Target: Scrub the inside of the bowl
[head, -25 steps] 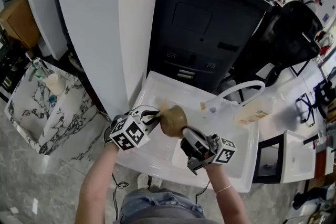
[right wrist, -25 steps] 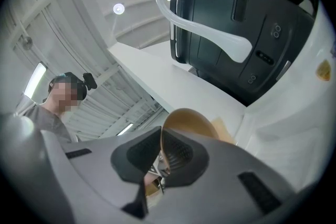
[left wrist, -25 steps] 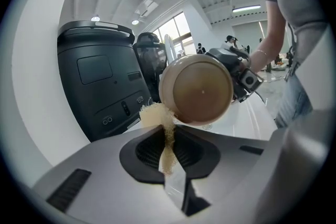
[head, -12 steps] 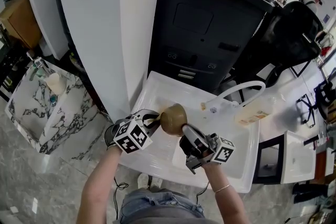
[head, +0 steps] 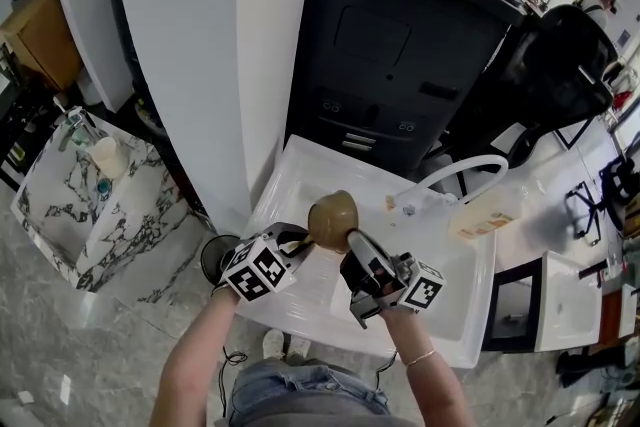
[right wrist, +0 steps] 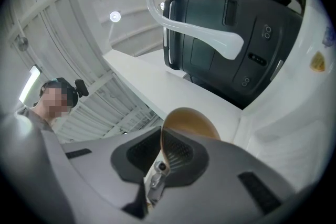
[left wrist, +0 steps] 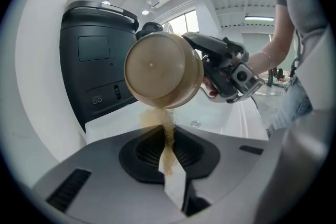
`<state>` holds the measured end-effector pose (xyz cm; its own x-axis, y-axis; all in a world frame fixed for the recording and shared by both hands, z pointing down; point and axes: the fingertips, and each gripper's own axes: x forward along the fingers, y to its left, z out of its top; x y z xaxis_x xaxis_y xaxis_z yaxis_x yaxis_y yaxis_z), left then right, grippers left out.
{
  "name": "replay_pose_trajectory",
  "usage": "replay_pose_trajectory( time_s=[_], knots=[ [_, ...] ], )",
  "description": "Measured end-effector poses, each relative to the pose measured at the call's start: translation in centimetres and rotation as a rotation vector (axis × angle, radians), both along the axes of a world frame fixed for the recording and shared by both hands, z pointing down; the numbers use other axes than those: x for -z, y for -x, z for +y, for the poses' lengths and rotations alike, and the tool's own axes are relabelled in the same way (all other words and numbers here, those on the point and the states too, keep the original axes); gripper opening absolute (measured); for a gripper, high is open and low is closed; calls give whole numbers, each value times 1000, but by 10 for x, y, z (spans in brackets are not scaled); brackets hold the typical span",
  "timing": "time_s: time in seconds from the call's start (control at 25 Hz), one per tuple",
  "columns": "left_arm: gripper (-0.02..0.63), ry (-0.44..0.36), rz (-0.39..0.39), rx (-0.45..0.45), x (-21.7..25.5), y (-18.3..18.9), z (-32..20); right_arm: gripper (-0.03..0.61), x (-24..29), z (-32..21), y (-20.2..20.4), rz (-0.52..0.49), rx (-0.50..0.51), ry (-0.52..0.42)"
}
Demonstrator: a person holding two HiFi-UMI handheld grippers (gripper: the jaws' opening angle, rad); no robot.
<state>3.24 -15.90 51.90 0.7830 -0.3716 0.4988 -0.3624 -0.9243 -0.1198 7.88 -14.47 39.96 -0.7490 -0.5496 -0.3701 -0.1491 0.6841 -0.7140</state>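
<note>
- My left claw [head: 299, 239] is shut tight on a thin tan pad [left wrist: 167, 136]. In the left gripper view both jaws press the pad, and it stands up out of them.
- The upper end of the pad meets the lower edge of the bowl [left wrist: 163, 71], just ahead of this claw [left wrist: 168, 153] and a little above it. From here I see only the outer bottom of the bowl, so I cannot tell if the pad reaches the inside.
- My right claw [head: 352, 245] is closed on the bowl's rim. In the right gripper view the thin brown wall of the bowl [right wrist: 185, 120] runs down between the jaws of this claw [right wrist: 160, 157].
- In the head view the bowl [head: 333, 218] is in the air between the tips of the two claws, tilted on its side, above the white sink [head: 290, 165].
- Beyond the right claw there is a curved white faucet [right wrist: 194, 29], and behind it a black machine [right wrist: 236, 34].
- To the right of the right claw, at the far side of the sink, lies a pale bottle [head: 487, 208]. Its label is too small for me to read.
- The only clear print is the black and white square markers on each cube [head: 258, 267]. They are patterns, not words.
</note>
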Motion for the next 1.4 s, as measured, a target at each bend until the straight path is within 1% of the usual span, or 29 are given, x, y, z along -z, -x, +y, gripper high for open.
replay_pose_trajectory(
  time_s=[0.48,0.72,1.04,1.4],
  knots=[
    [44,79,47,-16,-4,-4,16,23,-2,-5,7,16,-42,4],
    [44,95,74,-32,2,-5,21,23,-3,-7,8,21,-63,-1],
    [44,133,84,-54,10,-3,30,21,-1,-6,13,51,-80,-19],
    [44,144,78,-94,15,-3,39,23,-3,-7,15,88,-108,-34]
  ],
)
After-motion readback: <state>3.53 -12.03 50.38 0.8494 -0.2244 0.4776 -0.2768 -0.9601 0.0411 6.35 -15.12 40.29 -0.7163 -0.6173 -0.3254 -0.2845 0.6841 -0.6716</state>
